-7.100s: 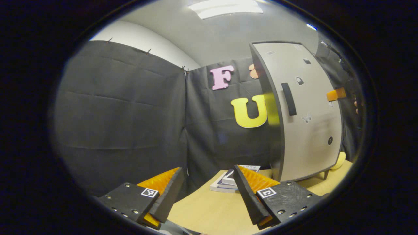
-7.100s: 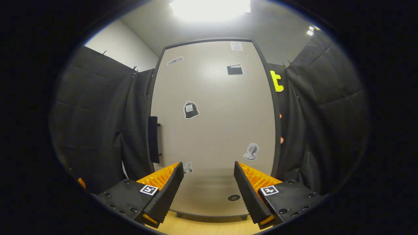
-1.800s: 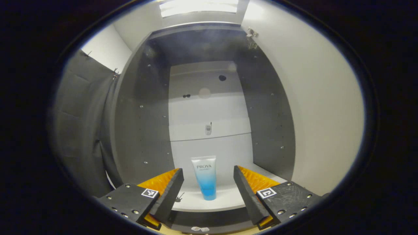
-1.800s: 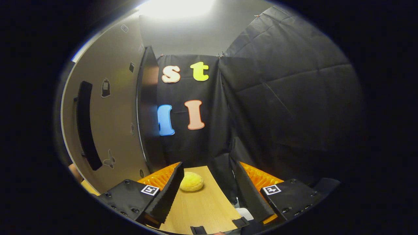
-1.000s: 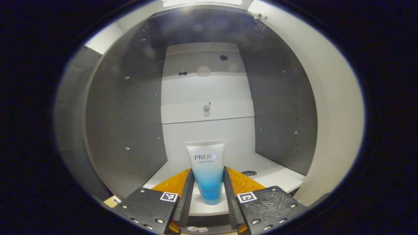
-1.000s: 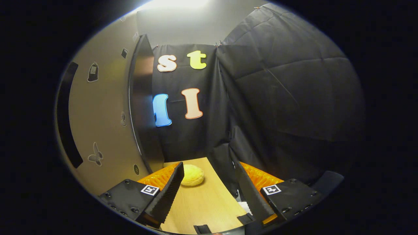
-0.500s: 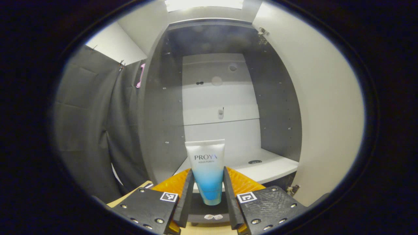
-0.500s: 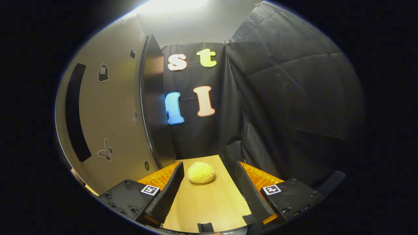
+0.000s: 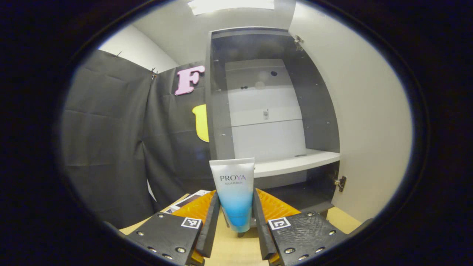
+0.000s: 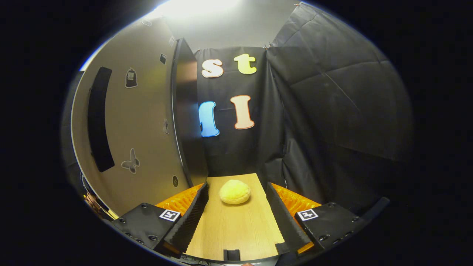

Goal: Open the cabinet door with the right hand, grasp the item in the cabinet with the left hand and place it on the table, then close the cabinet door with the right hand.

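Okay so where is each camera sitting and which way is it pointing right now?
Left gripper view: rides the left gripper, facing the open cabinet; its own fingers clamp the tube.
Right gripper view: rides the right gripper, facing along the table past a yellow bun; its open fingers show.
Shared: the cabinet door, inner face in the left gripper view, outer face in the right gripper view.

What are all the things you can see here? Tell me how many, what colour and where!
tube: 1, white fading to blue, upright between the left gripper's fingers, in front of the cabinet
cabinet: 1, dark grey with a white shelf, standing open
door: 1, beige with a black handle, swung open
yellow bun: 1, on the table, ahead of the right gripper
booklets: white and dark, on the table
table: 1, light wood
left gripper: 1, shut on the tube
right gripper: 1, open
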The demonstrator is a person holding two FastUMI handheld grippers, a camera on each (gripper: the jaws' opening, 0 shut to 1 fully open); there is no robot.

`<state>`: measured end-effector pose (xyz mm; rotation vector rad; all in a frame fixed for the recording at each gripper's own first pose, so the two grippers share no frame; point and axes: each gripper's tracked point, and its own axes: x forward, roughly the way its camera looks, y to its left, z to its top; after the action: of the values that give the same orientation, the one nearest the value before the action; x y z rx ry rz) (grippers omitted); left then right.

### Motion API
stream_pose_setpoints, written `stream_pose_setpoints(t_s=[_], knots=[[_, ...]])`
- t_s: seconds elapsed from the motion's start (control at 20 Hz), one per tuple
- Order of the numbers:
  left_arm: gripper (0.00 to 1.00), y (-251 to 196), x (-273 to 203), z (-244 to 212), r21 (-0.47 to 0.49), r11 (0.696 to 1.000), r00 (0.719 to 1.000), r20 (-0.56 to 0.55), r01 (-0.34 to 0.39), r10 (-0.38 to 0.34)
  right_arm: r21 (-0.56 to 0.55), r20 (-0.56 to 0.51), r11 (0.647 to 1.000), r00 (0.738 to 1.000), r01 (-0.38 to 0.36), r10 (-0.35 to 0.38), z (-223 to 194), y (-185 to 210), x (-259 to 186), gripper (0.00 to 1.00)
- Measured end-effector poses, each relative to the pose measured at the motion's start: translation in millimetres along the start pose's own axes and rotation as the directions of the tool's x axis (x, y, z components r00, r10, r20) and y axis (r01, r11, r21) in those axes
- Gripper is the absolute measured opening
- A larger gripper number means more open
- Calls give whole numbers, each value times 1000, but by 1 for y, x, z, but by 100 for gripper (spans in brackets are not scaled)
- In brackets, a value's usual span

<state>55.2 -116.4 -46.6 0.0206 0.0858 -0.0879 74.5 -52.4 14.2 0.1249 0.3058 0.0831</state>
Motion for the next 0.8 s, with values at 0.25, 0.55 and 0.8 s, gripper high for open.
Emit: stream_pose_setpoints(t_s=[0.25,0.55,0.8], knots=[[53,10,-30,-54,-21,1000,999,-51,-1,0,15,-8,1000,1000,-24,24,4,-1,-3,99],[51,16,-50,-119,-45,999,994,-105,-22,18,-9,-18,999,999,-42,42,11,0,-11,99],[51,22,-60,-170,-69,997,987,-158,-44,33,-31,-32,998,998,-62,61,11,3,-15,98]])
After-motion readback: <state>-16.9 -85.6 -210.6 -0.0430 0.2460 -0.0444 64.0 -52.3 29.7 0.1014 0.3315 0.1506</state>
